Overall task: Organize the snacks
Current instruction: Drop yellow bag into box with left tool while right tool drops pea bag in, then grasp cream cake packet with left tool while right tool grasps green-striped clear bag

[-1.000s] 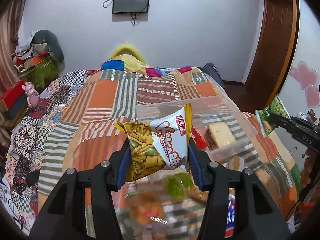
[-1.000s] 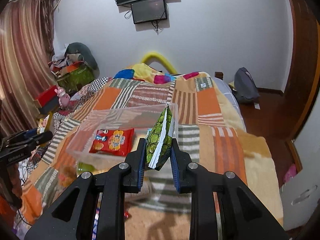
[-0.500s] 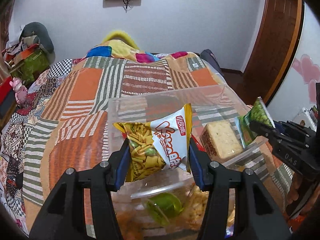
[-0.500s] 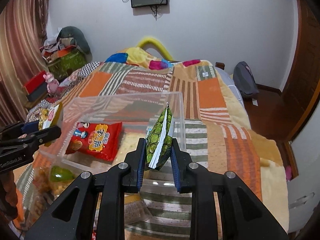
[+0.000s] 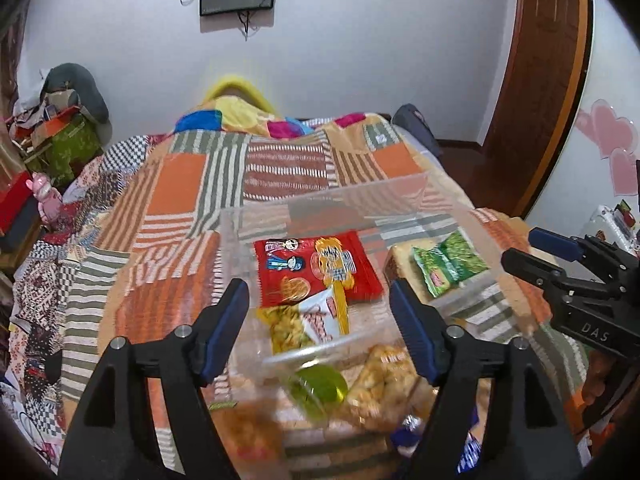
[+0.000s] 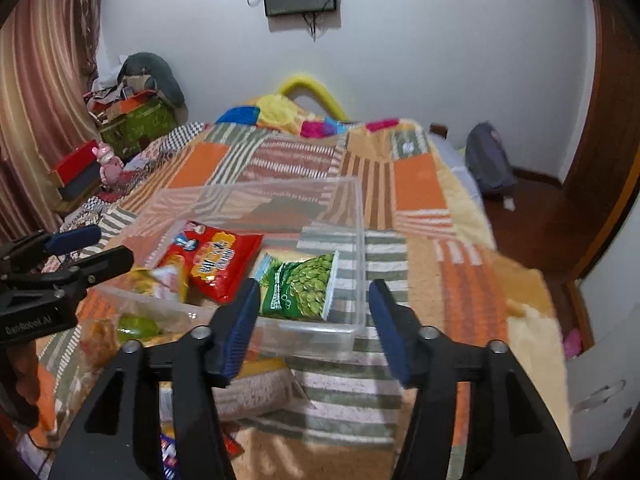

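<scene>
A clear plastic box (image 5: 340,196) (image 6: 356,240) sits on the patchwork bed. Inside lie a red snack packet (image 5: 316,268) (image 6: 216,260), a yellow-and-white chip packet (image 5: 308,324) (image 6: 160,280), and a green pea packet (image 5: 448,264) (image 6: 304,288). My left gripper (image 5: 320,332) is open and empty above the box's near edge. My right gripper (image 6: 312,324) is open and empty just in front of the pea packet. Each gripper shows in the other's view, the right one (image 5: 560,256) and the left one (image 6: 80,248).
More loose snack packets (image 5: 380,380) (image 6: 120,332) lie on the bed in front of the box, among them a green one (image 5: 320,388). Clutter and a red box (image 6: 76,164) stand at the left. A backpack (image 6: 488,160) lies on the floor at right.
Both grippers opened. The chip packet dropped from the left gripper into the box, and the pea packet dropped from the right gripper into the box.
</scene>
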Demonstrator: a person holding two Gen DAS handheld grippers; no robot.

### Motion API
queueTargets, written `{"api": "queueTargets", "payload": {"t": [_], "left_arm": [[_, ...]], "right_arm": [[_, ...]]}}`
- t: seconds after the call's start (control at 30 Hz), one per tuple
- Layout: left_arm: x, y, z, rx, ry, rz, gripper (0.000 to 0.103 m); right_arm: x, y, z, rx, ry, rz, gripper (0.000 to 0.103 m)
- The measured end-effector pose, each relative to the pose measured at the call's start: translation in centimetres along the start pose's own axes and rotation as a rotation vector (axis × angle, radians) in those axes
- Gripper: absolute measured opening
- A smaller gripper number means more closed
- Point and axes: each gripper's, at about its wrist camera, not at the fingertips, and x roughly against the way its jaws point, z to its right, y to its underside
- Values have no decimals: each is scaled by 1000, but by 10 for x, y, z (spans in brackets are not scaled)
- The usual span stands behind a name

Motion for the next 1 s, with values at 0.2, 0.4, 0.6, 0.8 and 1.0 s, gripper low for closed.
{"api": "queueTargets", "payload": {"t": [0.2, 0.4, 0.6, 0.8, 1.0], "left_arm": [[52, 18, -4, -26, -20, 41, 86], [86, 54, -13, -17, -26, 17, 89], [101, 103, -19, 7, -14, -39, 89], [102, 148, -15, 10, 4, -92, 89], [93, 177, -6, -8, 25, -152, 89]], "right_arm": [[49, 8, -8, -6, -27, 50, 63], [78, 28, -22, 4, -49, 54, 70], [90, 54, -37, 2, -81, 21, 70], [85, 81, -53, -3, -105, -31, 75], [58, 92, -71, -11, -125, -108, 75]]}}
